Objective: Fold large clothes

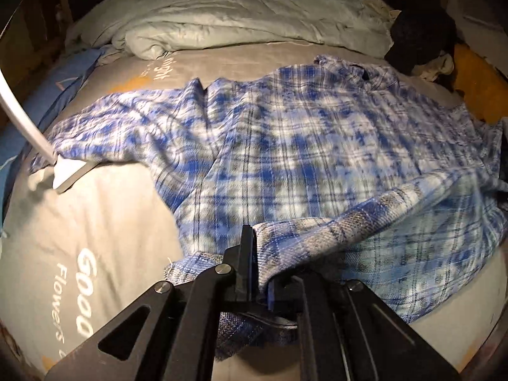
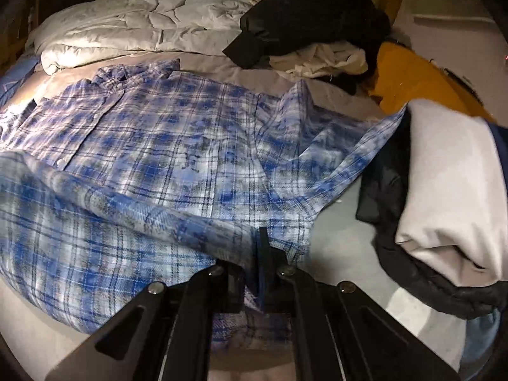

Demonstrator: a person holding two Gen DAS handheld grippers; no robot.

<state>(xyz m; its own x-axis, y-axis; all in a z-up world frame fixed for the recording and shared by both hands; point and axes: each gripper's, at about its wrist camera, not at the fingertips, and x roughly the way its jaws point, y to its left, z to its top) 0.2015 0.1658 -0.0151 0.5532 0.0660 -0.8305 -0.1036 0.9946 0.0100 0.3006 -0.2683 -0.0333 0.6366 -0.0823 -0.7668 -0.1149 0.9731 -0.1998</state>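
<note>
The blue plaid flannel shirt [image 1: 285, 133] is lying spread across the grey printed bedsheet [image 1: 95, 238], collar towards the far end of the bed, with its near hem being lifted in a loose roll. The left gripper [image 1: 254, 273] is pinching that hem at one corner, its jaws nearly together with cloth between them; the right gripper [image 2: 262, 270] is clenching the same hem at the other end, jaws tight on the fabric.

The step in hand looks like carrying the bottom edge up over the body of the shirt. To do it well, both tongs should be travelling level and together, keeping the hem taut between them so the fold line is running straight across, and laying the edge down short of the collar before letting go. The left grip seems the looser of the two, so the cloth may be slipping there.

The left wrist view is showing a white cable and plug [image 1: 68, 173] resting on the shirt's far sleeve, and the rumpled grey duvet [image 1: 222, 16] beyond. The right wrist view alone is showing a folded pile of pale and dark garments [image 2: 444, 190] just beside the shirt's sleeve, a heap of black clothing [image 2: 311, 16] and an orange cloth [image 2: 409, 79]
</note>
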